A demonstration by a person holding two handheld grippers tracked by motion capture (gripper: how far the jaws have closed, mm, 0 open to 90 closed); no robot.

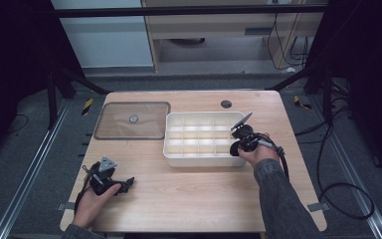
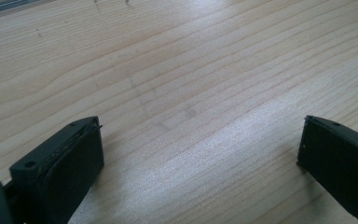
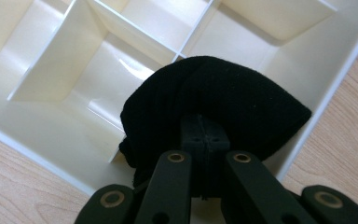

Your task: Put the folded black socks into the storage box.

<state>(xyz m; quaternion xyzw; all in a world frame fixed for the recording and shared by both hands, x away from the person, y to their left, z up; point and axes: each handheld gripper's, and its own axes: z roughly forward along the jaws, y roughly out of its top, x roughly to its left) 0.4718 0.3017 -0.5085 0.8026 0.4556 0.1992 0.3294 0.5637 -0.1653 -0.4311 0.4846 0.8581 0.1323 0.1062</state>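
Two grippers on one wooden desk [image 1: 189, 194], one in each hand

Left gripper [image 1: 128, 183] low at the near left of the desk, held in the left hand [image 1: 93, 199], jaws wide apart with nothing but bare wood between them, as seen in the left gripper view [image 2: 200, 140]

Right gripper [image 1: 236, 144] at the right end of the white box [image 1: 199, 158], held in the right hand [image 1: 258, 154], jaws pressed together and clamped on a black cloth [image 3: 214, 102]

Black cloth bunched up into a soft lump, pinched at its near edge, hanging over the corner of the white box [image 3: 345, 60] in the right gripper view, above the thin white walls inside; touching them or not, cannot tell

White box in the middle of the desk, split into many small square rooms by thin white walls

Clear flat lid [image 1: 132, 120] lying on the desk just beside the box, on its left, with a small round knob [image 1: 133, 119] in its middle

Small dark round hole [image 1: 226, 104] in the desk behind the box

Black cable [image 1: 328, 194] trailing from the right gripper off the right side of the desk to the floor
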